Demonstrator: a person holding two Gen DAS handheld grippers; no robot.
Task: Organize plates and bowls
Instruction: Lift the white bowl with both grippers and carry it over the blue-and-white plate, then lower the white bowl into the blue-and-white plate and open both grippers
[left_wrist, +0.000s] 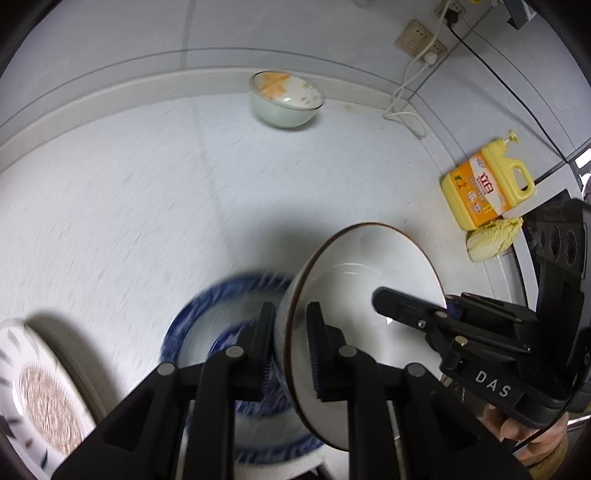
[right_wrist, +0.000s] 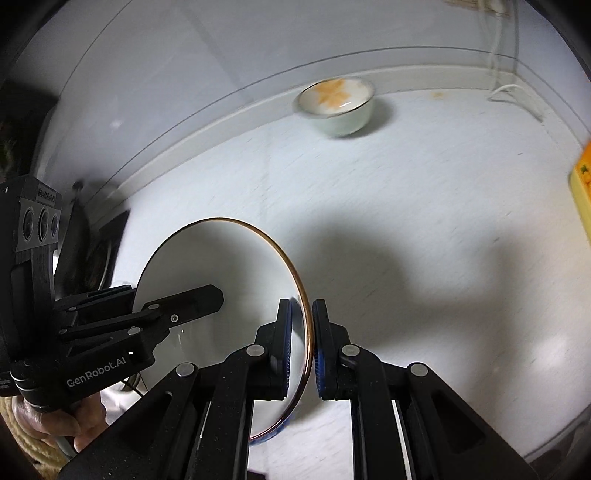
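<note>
A white bowl with a thin brown rim hangs tilted above the counter, gripped from two sides. My left gripper is shut on its rim, one finger outside the wall and one inside. My right gripper is shut on the opposite rim of the same bowl. Each gripper shows in the other's view: the right gripper and the left gripper. A blue-patterned plate lies blurred beneath the bowl. A white plate with a round brown motif sits at the lower left. A small bowl with orange marks stands by the back wall.
A yellow dish-soap bottle and a piece of cabbage stand at the right. Wall sockets with cables are above them. The small bowl and the bottle's edge show in the right wrist view. Hands grip both handles.
</note>
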